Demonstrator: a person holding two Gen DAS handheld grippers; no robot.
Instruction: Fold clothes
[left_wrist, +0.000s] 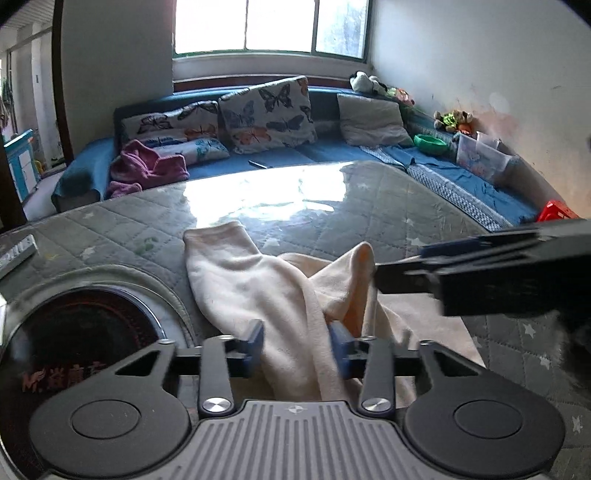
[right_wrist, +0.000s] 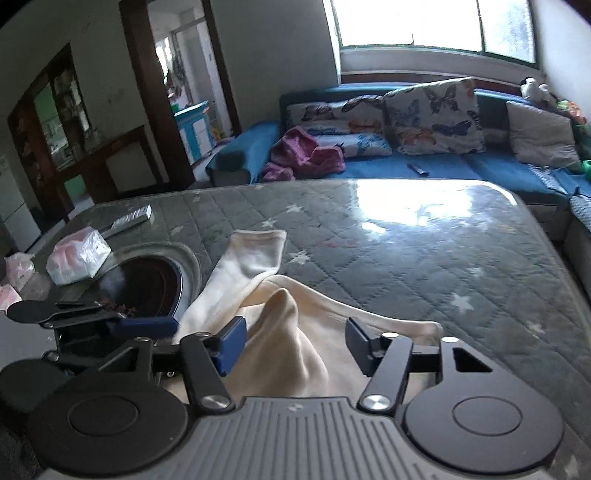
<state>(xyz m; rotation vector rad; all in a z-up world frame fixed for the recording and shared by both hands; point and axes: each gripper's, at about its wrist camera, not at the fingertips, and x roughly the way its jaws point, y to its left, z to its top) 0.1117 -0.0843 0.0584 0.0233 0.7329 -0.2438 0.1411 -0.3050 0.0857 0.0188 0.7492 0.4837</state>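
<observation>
A cream garment (left_wrist: 266, 280) lies crumpled on the grey quilted table top (left_wrist: 406, 206), one tube-like leg stretched away to the far left. My left gripper (left_wrist: 300, 341) is open, its blue pads either side of the cloth near the table's near edge. My right gripper (right_wrist: 295, 345) is open too, with a raised fold of the same garment (right_wrist: 284, 332) between its jaws. The right gripper shows in the left wrist view (left_wrist: 480, 266) at the right, beside the raised fold. The left gripper shows in the right wrist view (right_wrist: 147, 326) at the left.
A round dark inset cooker (left_wrist: 81, 325) sits in the table at the left. A tissue pack (right_wrist: 77, 256) and a remote (right_wrist: 129, 219) lie beyond it. A blue sofa (left_wrist: 295, 155) with butterfly cushions and a pink garment (left_wrist: 147, 166) stands behind the table.
</observation>
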